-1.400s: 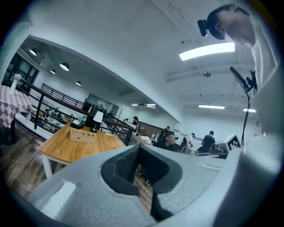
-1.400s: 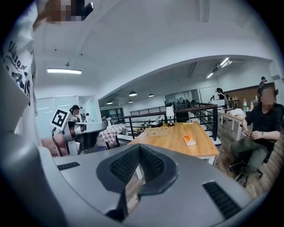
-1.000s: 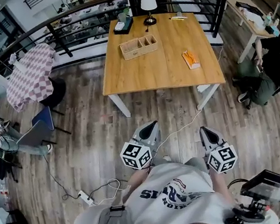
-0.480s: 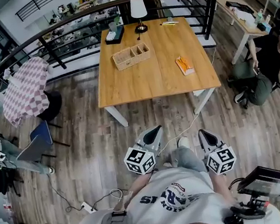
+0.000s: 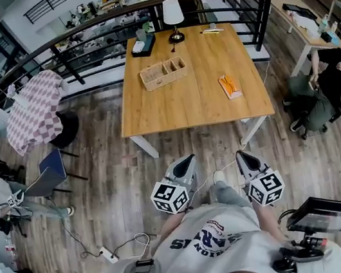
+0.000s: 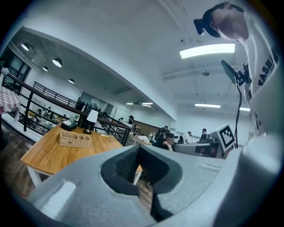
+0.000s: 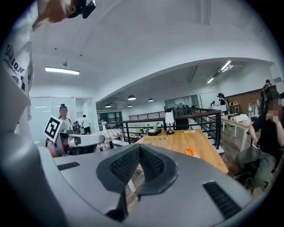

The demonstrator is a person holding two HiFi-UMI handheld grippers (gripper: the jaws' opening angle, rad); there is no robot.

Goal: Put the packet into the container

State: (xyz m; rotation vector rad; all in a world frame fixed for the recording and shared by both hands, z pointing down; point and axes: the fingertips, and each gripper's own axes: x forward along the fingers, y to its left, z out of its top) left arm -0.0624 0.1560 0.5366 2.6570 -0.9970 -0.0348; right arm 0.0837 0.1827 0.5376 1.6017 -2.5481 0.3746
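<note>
The orange packet [image 5: 229, 86] lies flat on the right part of the wooden table [image 5: 172, 109]; it also shows in the right gripper view as the packet [image 7: 191, 151]. The wicker container [image 5: 163, 73] with its compartments stands on the table's far left part, and appears as the container [image 6: 75, 139] and the container [image 7: 155, 139] in the gripper views. My left gripper [image 5: 186, 161] and right gripper [image 5: 242, 154] are held close to my body over the floor, well short of the table. Both are shut with nothing between the jaws.
A white lamp [image 5: 170, 18], a dark tissue box [image 5: 142, 44] and a pen [image 5: 212, 30] sit at the table's far edge, before a black railing [image 5: 80, 34]. A seated person [image 5: 338, 86] is at the right. A chair [image 5: 45, 164] and checked cloth [image 5: 31, 108] stand left. Cables [image 5: 121, 246] run across the floor.
The table has drawn a little nearer and shifted in view as I move toward it. Both grippers stay shut and held near my body.
</note>
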